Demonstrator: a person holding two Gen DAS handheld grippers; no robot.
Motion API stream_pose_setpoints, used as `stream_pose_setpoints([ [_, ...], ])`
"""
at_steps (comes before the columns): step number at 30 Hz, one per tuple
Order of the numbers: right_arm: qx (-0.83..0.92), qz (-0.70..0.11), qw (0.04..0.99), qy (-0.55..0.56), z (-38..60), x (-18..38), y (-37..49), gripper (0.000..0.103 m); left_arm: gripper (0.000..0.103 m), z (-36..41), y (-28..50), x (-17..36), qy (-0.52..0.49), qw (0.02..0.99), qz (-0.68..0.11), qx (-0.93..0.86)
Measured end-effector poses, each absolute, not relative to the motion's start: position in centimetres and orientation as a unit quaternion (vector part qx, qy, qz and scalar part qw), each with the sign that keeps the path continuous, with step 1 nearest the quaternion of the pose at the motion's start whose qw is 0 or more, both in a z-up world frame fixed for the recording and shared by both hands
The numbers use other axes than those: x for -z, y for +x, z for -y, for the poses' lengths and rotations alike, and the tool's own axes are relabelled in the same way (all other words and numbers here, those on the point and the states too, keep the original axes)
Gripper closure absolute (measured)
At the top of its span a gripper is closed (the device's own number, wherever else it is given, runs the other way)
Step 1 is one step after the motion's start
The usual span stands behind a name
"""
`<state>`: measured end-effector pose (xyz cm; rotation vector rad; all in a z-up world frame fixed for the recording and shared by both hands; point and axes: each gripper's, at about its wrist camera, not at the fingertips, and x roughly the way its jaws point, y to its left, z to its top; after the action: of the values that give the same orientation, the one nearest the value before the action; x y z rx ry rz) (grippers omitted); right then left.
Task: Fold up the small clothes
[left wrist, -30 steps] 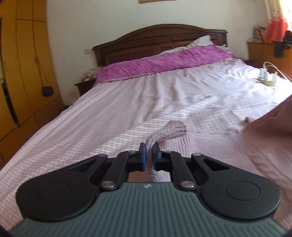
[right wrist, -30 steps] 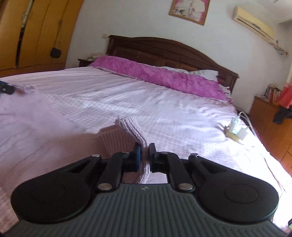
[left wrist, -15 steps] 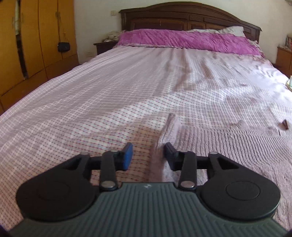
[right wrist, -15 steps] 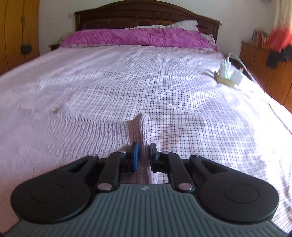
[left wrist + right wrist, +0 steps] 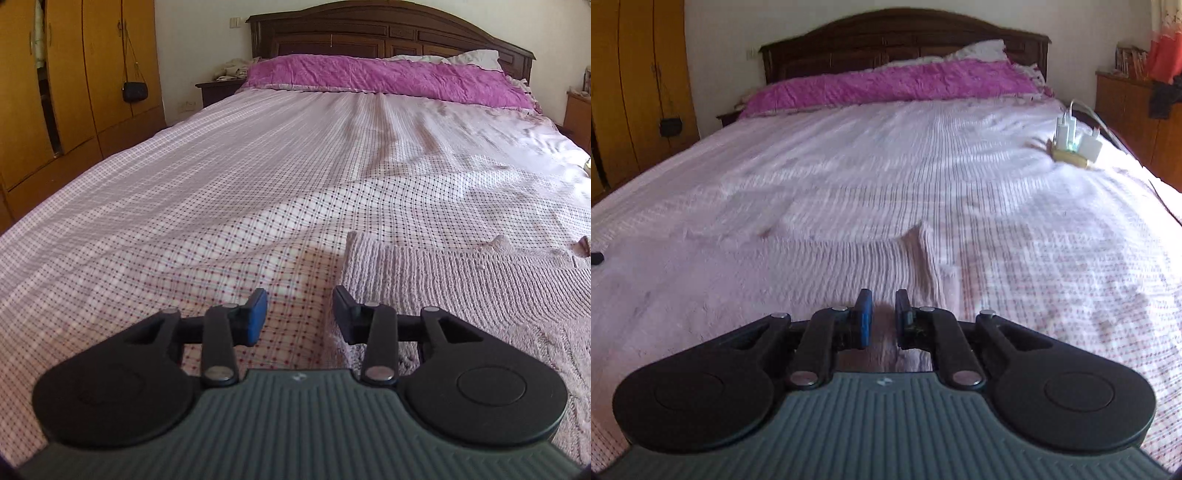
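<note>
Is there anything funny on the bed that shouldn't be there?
Yes: a yellowish power strip with white chargers lies on the checked pink bedsheet near its right edge. The pink knitted garment lies flat, with one corner slightly raised.

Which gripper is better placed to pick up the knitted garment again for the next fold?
Probably the right gripper: its slightly parted jaws sit directly over the pink knitted garment. The left gripper is wide open, mostly over bare bedsheet beside the garment's edge.

A pale pink ribbed knit garment lies spread flat on the checked bedspread, filling the left wrist view's 3 to 5 o'clock, one corner slightly raised.
</note>
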<state>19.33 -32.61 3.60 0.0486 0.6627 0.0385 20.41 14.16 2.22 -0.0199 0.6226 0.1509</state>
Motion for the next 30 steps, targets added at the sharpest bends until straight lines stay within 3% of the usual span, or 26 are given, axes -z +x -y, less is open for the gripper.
stream_pose_setpoints([
  [5,-0.011,-0.316,0.946,0.078,33.5,-2.4,19.3,0.089,0.061,-14.1,18.7,-3.9,-0.002,0.947,-0.314,-0.064],
  [8,-0.009,-0.301,0.948,0.102,33.8,-3.2,18.2,0.068,0.061,-14.1,16.9,-5.2,0.005,0.946,-0.318,-0.062],
  [10,-0.001,-0.290,0.951,0.105,33.9,-4.0,17.2,0.045,0.061,-13.9,15.4,-6.3,0.010,0.947,-0.317,-0.059],
  [12,0.003,-0.277,0.955,0.105,34.0,-4.8,15.7,0.040,0.061,-13.8,13.9,-7.4,0.011,0.947,-0.315,-0.055],
  [19,0.002,-0.275,0.953,0.128,35.2,-6.5,10.4,0.032,0.061,-13.7,9.5,-9.2,-0.018,0.944,-0.328,-0.034],
  [30,-0.043,-0.337,0.910,0.239,38.0,-3.0,6.8,0.028,0.061,-12.4,6.8,-5.6,-0.047,0.924,-0.380,-0.014],
])
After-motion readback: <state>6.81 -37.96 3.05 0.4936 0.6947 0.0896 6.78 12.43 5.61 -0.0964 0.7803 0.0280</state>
